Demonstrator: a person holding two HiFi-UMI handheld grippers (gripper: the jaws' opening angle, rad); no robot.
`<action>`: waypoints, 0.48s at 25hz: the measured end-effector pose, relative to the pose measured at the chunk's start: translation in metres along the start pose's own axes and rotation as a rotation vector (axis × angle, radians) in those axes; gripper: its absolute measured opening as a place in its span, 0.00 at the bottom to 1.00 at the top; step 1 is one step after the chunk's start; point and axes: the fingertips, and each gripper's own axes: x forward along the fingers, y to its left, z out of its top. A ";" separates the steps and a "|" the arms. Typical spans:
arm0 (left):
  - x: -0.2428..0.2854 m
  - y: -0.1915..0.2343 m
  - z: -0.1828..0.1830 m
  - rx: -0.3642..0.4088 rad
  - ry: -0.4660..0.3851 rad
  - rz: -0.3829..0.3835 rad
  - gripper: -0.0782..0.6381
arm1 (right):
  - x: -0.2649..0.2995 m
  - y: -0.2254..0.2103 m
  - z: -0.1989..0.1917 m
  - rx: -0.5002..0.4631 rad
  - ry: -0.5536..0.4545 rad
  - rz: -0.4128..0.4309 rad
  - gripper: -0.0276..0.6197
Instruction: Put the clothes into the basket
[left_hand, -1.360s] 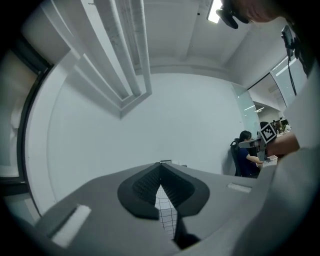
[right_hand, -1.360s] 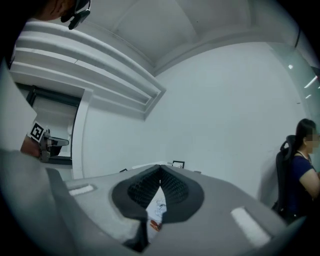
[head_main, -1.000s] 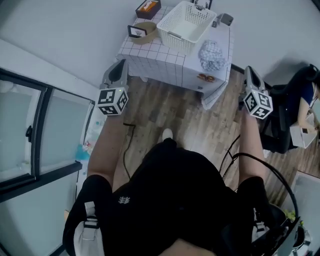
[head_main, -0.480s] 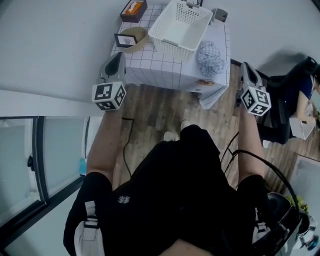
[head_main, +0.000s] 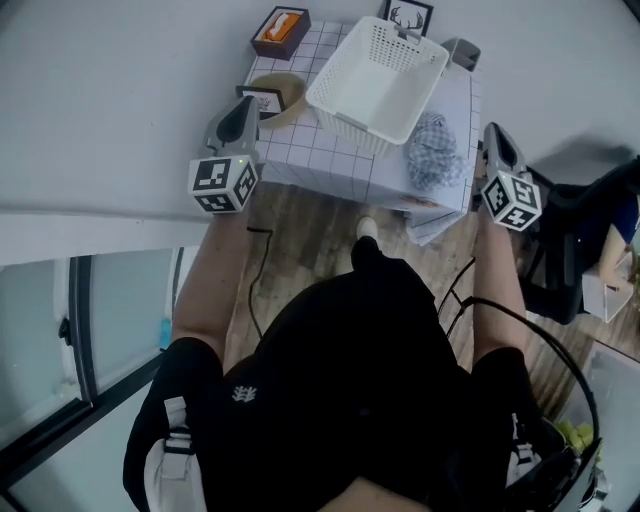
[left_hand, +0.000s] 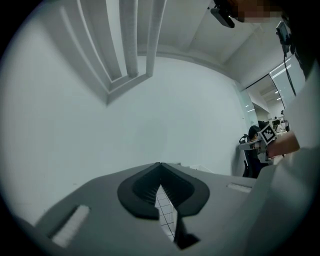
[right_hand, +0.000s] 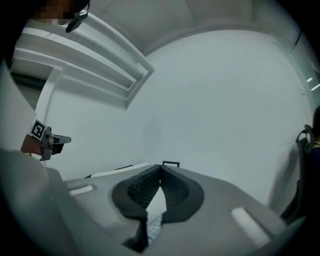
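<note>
Seen from the head, steeply down: a person in a black top stretches both bare forearms toward a small table (head_main: 330, 150) draped in a white cloth with a grid pattern.

Nearest, a white shoe (head_main: 367, 228) stands on the wood-plank floor just short of the table's near edge. A thin black cable (head_main: 252, 290) trails across the floor off the table's near left side.

The left gripper (head_main: 243, 106) is held level over the table's near left corner. Its jaws meet tip to tip and hold nothing. The right gripper (head_main: 496, 132) is held just off the table's right edge, with its jaws also pressed together and empty. A black office chair (head_main: 575, 240) stands to the right of the table, close beside that gripper.

On the table's near right part lies a crumpled blue-and-white checked garment (head_main: 432, 150). It is outside the basket (head_main: 345, 98), just beside its near right corner, between the basket and the right gripper. Neither gripper touches it.

The white plastic lattice basket sits at the table's middle, showing its bare white floor. At the table's left, directly ahead of the left gripper, are a round tan bowl (head_main: 288, 90) and a small framed card (head_main: 262, 100).

At the table's far left corner sits a brown box (head_main: 279, 30) with orange contents. A framed deer-head picture (head_main: 407, 15) stands at the far edge, and a grey object (head_main: 462, 50) at the far right corner.
</note>
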 end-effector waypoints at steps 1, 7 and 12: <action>0.011 0.002 0.002 0.003 0.001 0.003 0.12 | 0.013 -0.002 0.002 -0.002 0.003 0.011 0.05; 0.072 0.018 0.000 -0.008 0.033 0.057 0.12 | 0.086 -0.030 0.013 -0.031 0.023 0.061 0.05; 0.123 0.025 0.001 -0.007 0.057 0.097 0.12 | 0.142 -0.056 0.014 -0.022 0.021 0.088 0.05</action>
